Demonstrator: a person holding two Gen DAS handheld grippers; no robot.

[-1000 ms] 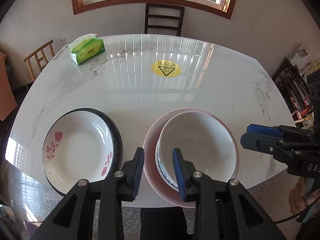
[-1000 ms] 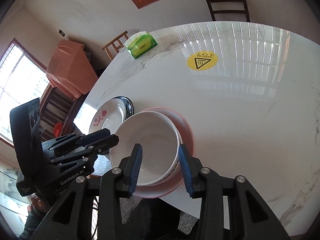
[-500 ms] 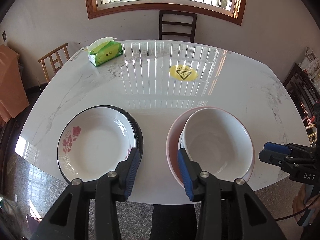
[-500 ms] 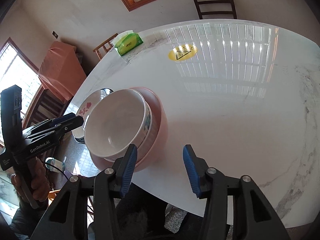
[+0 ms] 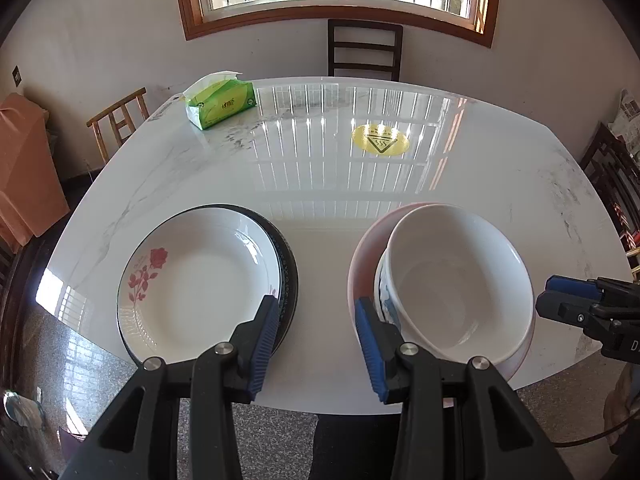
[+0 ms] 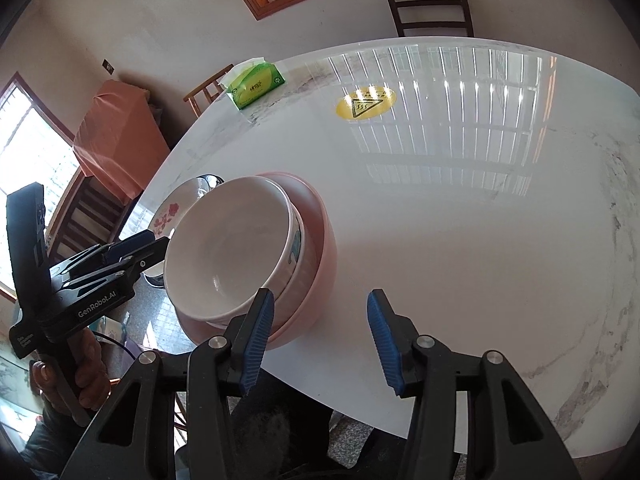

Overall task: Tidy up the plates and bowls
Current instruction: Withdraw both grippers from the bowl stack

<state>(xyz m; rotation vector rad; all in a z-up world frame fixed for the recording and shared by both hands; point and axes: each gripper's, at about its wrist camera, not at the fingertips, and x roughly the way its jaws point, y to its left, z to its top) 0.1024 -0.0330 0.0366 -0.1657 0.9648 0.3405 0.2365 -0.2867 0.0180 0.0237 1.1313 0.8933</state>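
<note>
Now that both grippers have backed off, left gripper (image 5: 316, 344) and right gripper (image 6: 320, 340) spread, empty; white bowl (image 5: 456, 280) sits nested, stacking looks done.

Between the stacked plates (image 5: 192, 288) and the nested bowls (image 5: 452, 284) a bare strip of marble table (image 5: 320, 184) lies open, as does the far tabletop apart from a tissue pack (image 5: 220, 104) and a yellow sticker (image 5: 380, 140).
</note>
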